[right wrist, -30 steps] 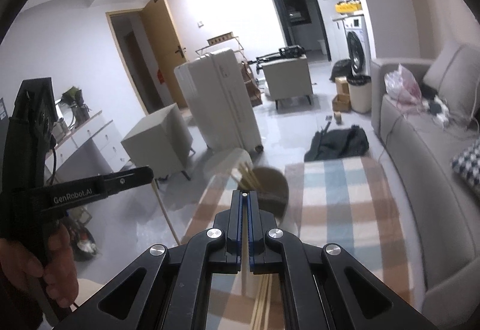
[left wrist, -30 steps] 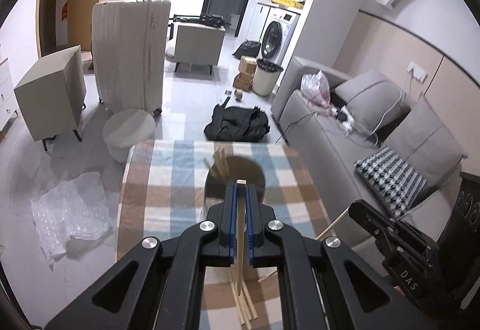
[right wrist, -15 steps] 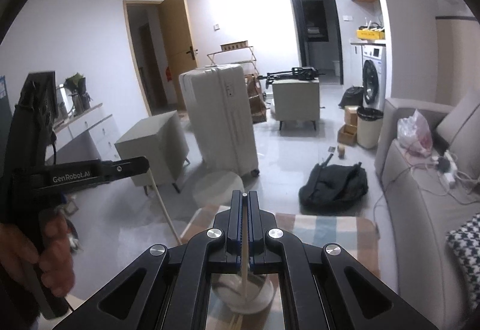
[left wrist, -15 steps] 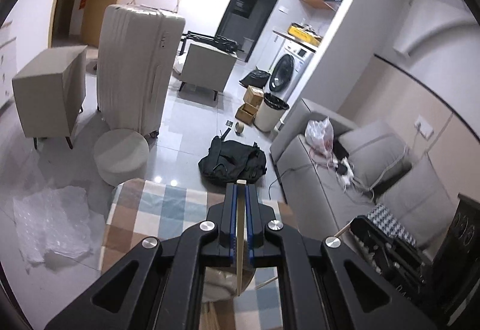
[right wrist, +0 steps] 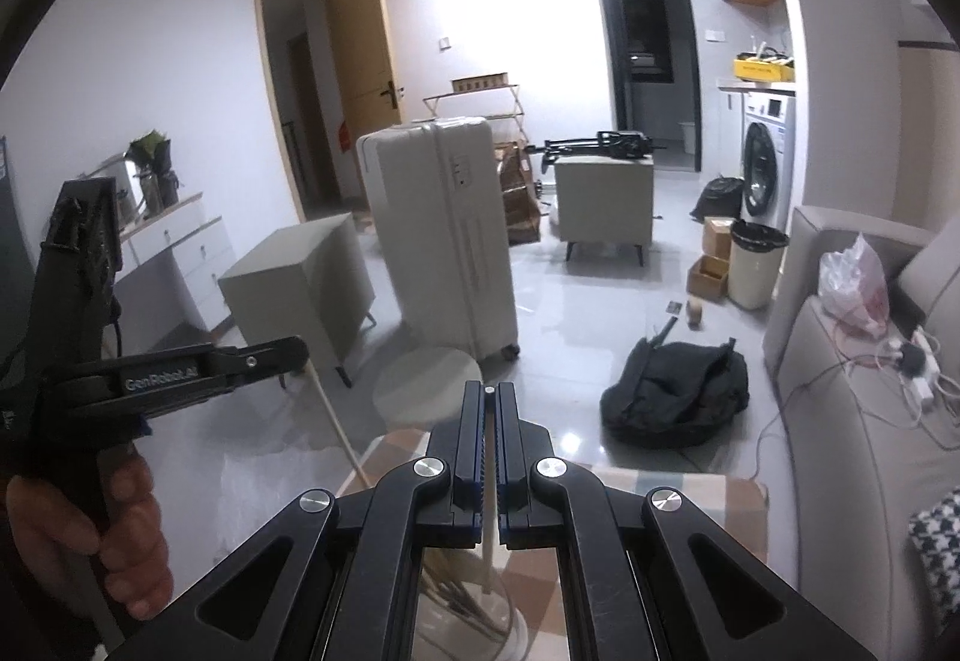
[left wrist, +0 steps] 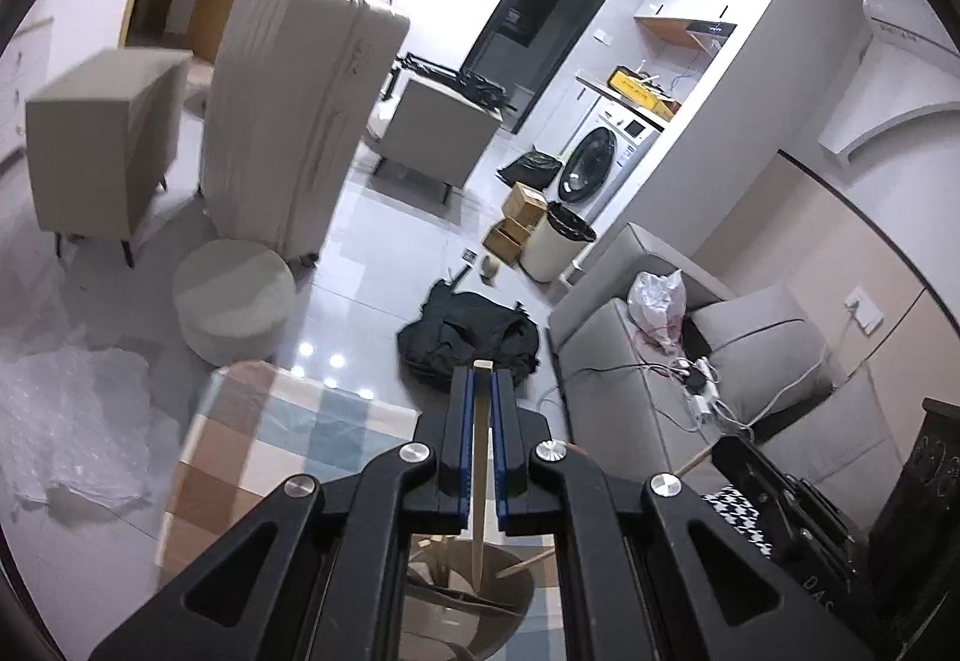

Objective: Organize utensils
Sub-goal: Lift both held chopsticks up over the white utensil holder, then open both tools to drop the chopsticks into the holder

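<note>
Midway, by the look of it. Left gripper [left wrist: 482, 379] clamped on a chopstick [left wrist: 478, 487], tip poised over the holder cup [left wrist: 480, 610]. Right gripper [right wrist: 489, 403] likewise pinching a chopstick [right wrist: 487, 559] above that cup [right wrist: 474, 631], several sticks already inside. Both yet to drop.

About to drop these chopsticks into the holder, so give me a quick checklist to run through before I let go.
1. Left gripper clamped on its chopstick: ok.
2. Left chopstick tip over the round holder: ok.
3. Right gripper clamped on its chopstick: ok.
4. Right chopstick tip over the holder's opening: cannot tell; it hangs at the holder's right edge.
5. Room among chopsticks already in the holder: ok.
6. Holder standing steady on the checkered cloth: cannot tell.
</note>
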### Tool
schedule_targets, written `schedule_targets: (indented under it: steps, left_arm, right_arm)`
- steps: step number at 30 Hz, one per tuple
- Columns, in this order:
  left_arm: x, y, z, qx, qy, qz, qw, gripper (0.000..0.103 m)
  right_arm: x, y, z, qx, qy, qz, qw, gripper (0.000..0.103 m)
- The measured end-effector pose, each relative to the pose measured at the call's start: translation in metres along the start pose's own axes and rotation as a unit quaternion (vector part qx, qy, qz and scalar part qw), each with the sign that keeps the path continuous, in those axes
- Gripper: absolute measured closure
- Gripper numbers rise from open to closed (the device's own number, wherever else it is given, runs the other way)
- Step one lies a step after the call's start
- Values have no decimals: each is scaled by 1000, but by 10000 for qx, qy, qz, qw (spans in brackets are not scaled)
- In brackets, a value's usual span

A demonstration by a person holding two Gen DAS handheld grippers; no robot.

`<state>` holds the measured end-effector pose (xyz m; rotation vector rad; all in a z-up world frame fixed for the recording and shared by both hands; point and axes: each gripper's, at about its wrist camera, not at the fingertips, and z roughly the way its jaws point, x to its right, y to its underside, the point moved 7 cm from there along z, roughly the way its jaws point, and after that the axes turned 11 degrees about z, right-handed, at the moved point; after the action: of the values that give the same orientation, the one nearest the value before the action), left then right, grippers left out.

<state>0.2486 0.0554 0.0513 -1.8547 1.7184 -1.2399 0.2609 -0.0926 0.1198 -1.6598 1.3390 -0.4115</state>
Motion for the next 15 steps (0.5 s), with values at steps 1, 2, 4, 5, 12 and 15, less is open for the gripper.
schedule_targets:
  steps: [1, 2, 4, 5, 12, 15]
  left_arm:
    - [-1, 3, 3, -22, -58, -9, 10000, 102]
    - [0, 3, 6, -34, -60, -15, 10000, 102]
    - [1, 6, 9, -8, 7, -107, 9999, 102]
    - [1, 6, 10, 59, 71, -160, 9998, 102]
    - [5, 18, 14, 126, 60, 47, 9999, 102]
    - [-2, 24, 18, -43, 78, -22, 10000, 102]
  right_arm:
    - [-2, 2, 3, -40, 3, -67, 10000, 101]
    - [-2, 2, 5, -67, 10, -109, 9999, 101]
    - [-4, 7, 10, -154, 4, -190, 9997, 101]
    - [-5, 8, 13, -184, 20, -227, 9996, 101]
    - [-6, 25, 29, -441, 55, -420, 9981, 101]
    - [-5, 34, 35, -570, 59, -444, 9974, 101]
